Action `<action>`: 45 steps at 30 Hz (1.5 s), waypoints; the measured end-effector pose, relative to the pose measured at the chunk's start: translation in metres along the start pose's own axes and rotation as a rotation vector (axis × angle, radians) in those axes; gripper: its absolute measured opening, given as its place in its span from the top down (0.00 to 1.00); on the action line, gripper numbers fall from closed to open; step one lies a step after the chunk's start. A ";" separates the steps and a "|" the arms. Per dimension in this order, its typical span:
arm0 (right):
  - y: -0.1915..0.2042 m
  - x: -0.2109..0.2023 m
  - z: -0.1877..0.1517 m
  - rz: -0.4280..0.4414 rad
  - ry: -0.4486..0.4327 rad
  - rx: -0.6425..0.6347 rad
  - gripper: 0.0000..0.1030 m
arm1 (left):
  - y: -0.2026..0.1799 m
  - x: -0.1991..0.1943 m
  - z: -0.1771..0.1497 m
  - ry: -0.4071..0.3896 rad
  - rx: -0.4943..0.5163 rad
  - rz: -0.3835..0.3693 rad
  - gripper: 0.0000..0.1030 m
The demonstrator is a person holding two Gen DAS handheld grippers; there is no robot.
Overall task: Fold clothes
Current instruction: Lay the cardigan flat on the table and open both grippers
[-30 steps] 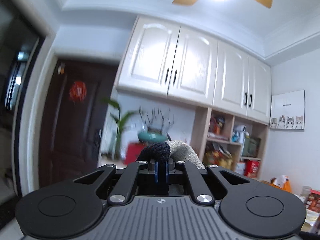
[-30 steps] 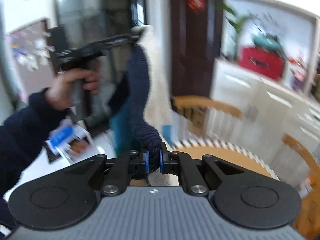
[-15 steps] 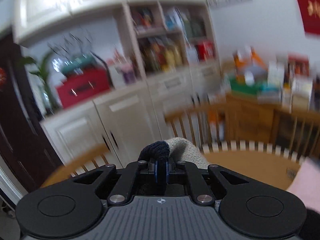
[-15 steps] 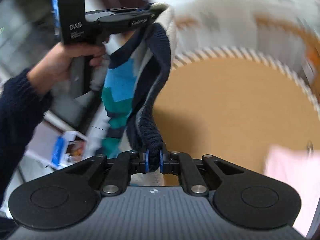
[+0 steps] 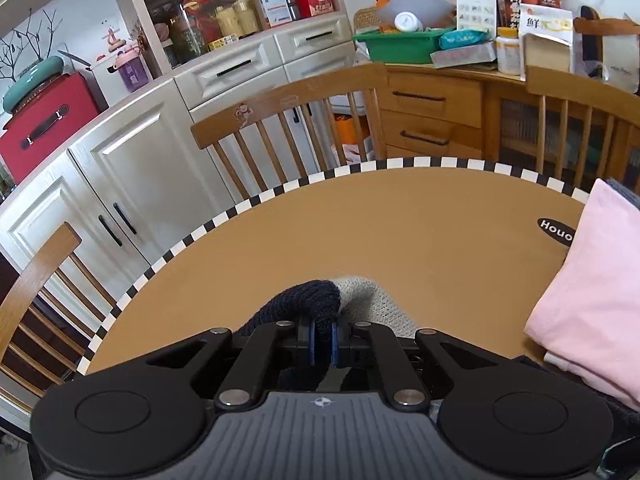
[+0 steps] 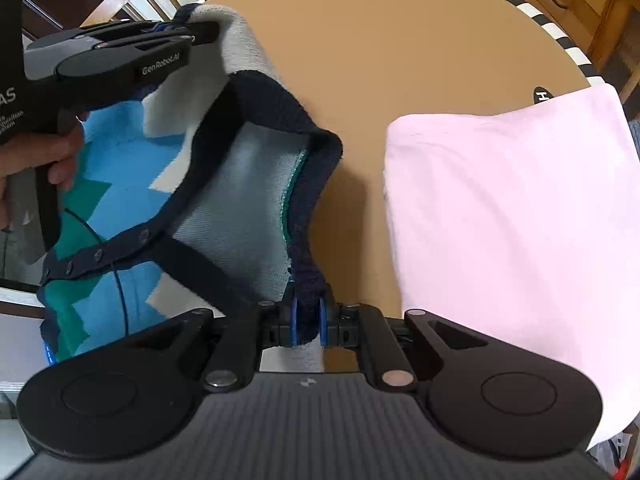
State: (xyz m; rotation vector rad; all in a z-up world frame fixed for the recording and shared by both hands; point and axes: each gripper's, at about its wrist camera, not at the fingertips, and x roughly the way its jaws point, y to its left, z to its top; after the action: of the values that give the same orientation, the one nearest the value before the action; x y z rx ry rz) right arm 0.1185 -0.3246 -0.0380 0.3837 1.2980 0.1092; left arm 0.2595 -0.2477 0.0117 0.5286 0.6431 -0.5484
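Note:
A knitted cardigan (image 6: pixel 236 184) with navy trim, cream shoulders and blue and teal blocks hangs between my two grippers over the round brown table (image 6: pixel 400 60). My right gripper (image 6: pixel 307 326) is shut on its navy collar edge. My left gripper (image 5: pixel 323 338) is shut on the navy and cream edge (image 5: pixel 320 304); it also shows in the right wrist view (image 6: pixel 168 30), held by a hand at the upper left. A folded pink garment (image 6: pixel 508 216) lies on the table to the right, also in the left wrist view (image 5: pixel 588 292).
The table has a black-and-white checked rim (image 5: pixel 224 216). Wooden chairs (image 5: pixel 288 120) stand around its far side. White cabinets (image 5: pixel 132 176) and a wooden sideboard (image 5: pixel 436 116) piled with boxes stand behind. A black oval label (image 5: pixel 556 232) is on the table.
Both grippers have swung down from pointing into the room to pointing at the table. The cardigan has come down with them and now hangs low over the table's left side.

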 end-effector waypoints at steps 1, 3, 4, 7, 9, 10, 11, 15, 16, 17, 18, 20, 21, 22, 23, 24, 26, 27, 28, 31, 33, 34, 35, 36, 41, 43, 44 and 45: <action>0.001 0.000 -0.001 -0.003 0.000 0.004 0.89 | 0.000 0.002 -0.001 0.001 0.001 0.003 0.92; 0.002 0.000 -0.002 -0.009 0.001 0.013 0.88 | 0.000 0.004 0.000 0.003 -0.001 0.009 0.92; 0.004 0.004 0.000 -0.015 0.002 0.019 0.86 | 0.000 0.004 0.001 0.003 -0.002 0.012 0.90; 0.005 0.007 -0.001 -0.042 -0.013 0.024 0.73 | 0.000 -0.013 -0.003 -0.015 0.000 0.029 0.78; 0.007 0.005 -0.003 -0.067 -0.031 0.017 0.58 | 0.000 -0.023 -0.005 -0.026 0.001 0.041 0.69; 0.007 0.003 -0.005 -0.078 -0.041 0.009 0.58 | -0.001 -0.029 -0.006 -0.032 0.002 0.046 0.61; 0.008 0.000 -0.006 -0.088 -0.051 0.002 0.56 | -0.001 -0.034 -0.008 -0.038 0.002 0.052 0.55; 0.013 -0.017 -0.018 -0.085 -0.114 -0.012 0.53 | -0.001 -0.055 -0.012 -0.061 0.005 0.074 0.45; 0.017 -0.021 -0.023 -0.087 -0.131 -0.028 0.51 | -0.001 -0.062 -0.014 -0.064 0.002 0.078 0.44; 0.020 -0.025 -0.028 -0.089 -0.147 -0.044 0.46 | 0.001 -0.072 -0.019 -0.056 -0.018 0.072 0.40; 0.024 -0.029 -0.034 -0.090 -0.165 -0.062 0.39 | 0.004 -0.084 -0.026 -0.043 -0.047 0.065 0.39; 0.038 -0.032 -0.051 -0.090 -0.204 -0.124 0.37 | 0.006 -0.106 -0.042 -0.003 -0.098 0.066 0.35; 0.045 -0.029 -0.060 -0.095 -0.213 -0.149 0.37 | 0.006 -0.117 -0.052 0.021 -0.125 0.066 0.33; 0.051 -0.027 -0.068 -0.102 -0.224 -0.169 0.37 | 0.006 -0.127 -0.063 0.044 -0.152 0.062 0.32; 0.057 -0.024 -0.077 -0.109 -0.234 -0.188 0.37 | 0.006 -0.137 -0.076 0.067 -0.180 0.058 0.31; 0.063 -0.022 -0.086 -0.117 -0.245 -0.208 0.36 | 0.006 -0.147 -0.090 0.087 -0.205 0.054 0.31; 0.073 -0.011 -0.102 -0.154 -0.261 -0.236 0.33 | 0.005 -0.164 -0.118 0.125 -0.249 0.060 0.30; 0.079 -0.006 -0.111 -0.172 -0.268 -0.251 0.31 | 0.004 -0.171 -0.132 0.144 -0.270 0.072 0.30; 0.083 -0.001 -0.119 -0.195 -0.271 -0.272 0.31 | 0.004 -0.179 -0.147 0.165 -0.297 0.083 0.30; 0.094 0.017 -0.138 -0.255 -0.256 -0.333 0.30 | 0.007 -0.198 -0.184 0.210 -0.378 0.099 0.30; 0.098 0.029 -0.146 -0.285 -0.227 -0.347 0.28 | 0.007 -0.208 -0.208 0.242 -0.427 0.107 0.30; 0.097 0.033 -0.148 -0.291 -0.215 -0.340 0.28 | 0.007 -0.211 -0.219 0.260 -0.441 0.113 0.30; 0.097 0.037 -0.151 -0.297 -0.203 -0.333 0.28 | 0.007 -0.214 -0.228 0.274 -0.446 0.122 0.30; 0.096 0.040 -0.152 -0.298 -0.202 -0.320 0.27 | 0.007 -0.215 -0.236 0.287 -0.449 0.133 0.30; 0.086 0.044 -0.152 -0.276 -0.205 -0.246 0.26 | 0.015 -0.219 -0.263 0.327 -0.498 0.163 0.30; 0.080 0.045 -0.153 -0.230 -0.210 -0.205 0.45 | 0.018 -0.220 -0.270 0.338 -0.512 0.171 0.30; 0.079 0.045 -0.155 -0.196 -0.219 -0.193 0.67 | 0.019 -0.220 -0.273 0.341 -0.516 0.174 0.30; 0.079 0.044 -0.156 -0.161 -0.221 -0.180 0.82 | 0.019 -0.220 -0.275 0.343 -0.517 0.174 0.30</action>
State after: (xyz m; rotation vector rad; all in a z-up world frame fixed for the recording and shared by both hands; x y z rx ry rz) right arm -0.0074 -0.2045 -0.0859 0.1323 1.0866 0.0455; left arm 0.0114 0.0004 -0.0218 0.1839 1.0167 -0.1117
